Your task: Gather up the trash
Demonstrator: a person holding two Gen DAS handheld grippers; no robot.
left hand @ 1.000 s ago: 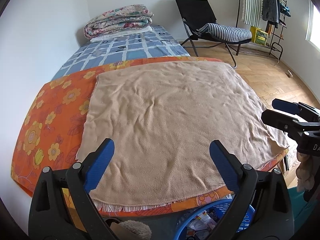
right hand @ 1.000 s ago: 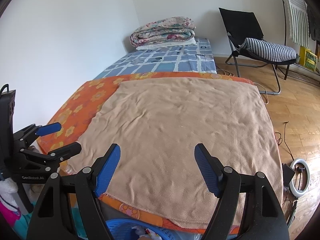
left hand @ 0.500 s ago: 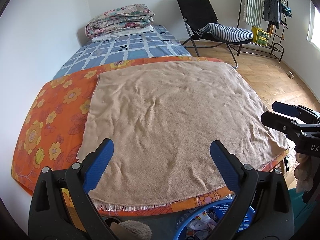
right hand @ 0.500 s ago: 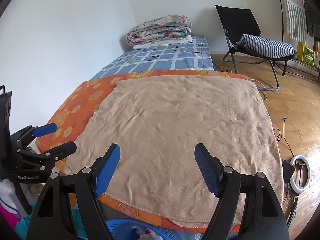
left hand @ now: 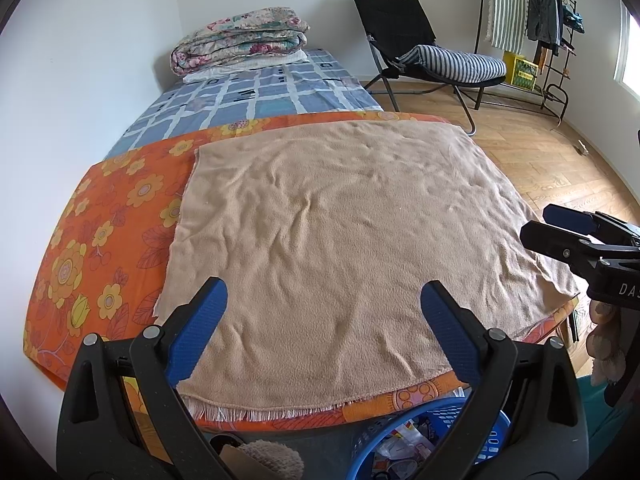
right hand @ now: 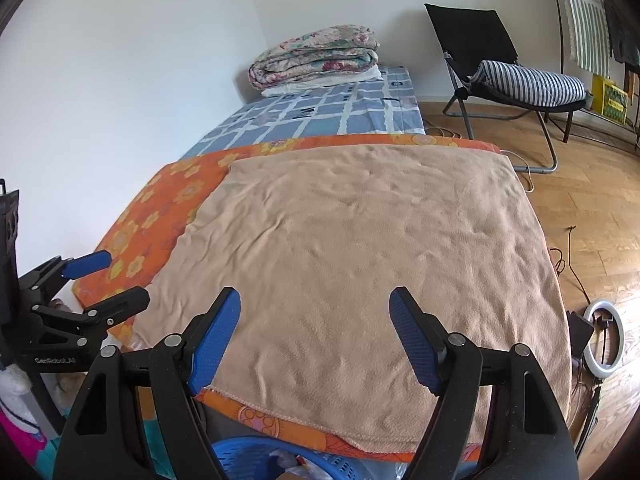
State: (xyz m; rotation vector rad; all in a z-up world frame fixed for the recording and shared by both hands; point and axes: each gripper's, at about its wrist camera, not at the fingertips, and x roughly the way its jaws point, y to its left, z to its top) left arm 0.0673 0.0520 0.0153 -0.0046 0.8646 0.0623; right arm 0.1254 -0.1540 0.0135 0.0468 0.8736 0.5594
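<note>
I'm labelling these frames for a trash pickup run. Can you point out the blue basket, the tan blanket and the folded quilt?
blue basket (left hand: 362, 458): left wrist view, on its blue rim.
tan blanket (left hand: 340, 240): left wrist view, on the middle of the cloth.
folded quilt (right hand: 316, 56): right wrist view, on its flowered side.

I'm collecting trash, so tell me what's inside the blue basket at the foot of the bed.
The blue basket holds crumpled wrappers and plastic. Only part of it shows: the left gripper and the bed edge cover the rest, so its full contents cannot be seen.
</note>
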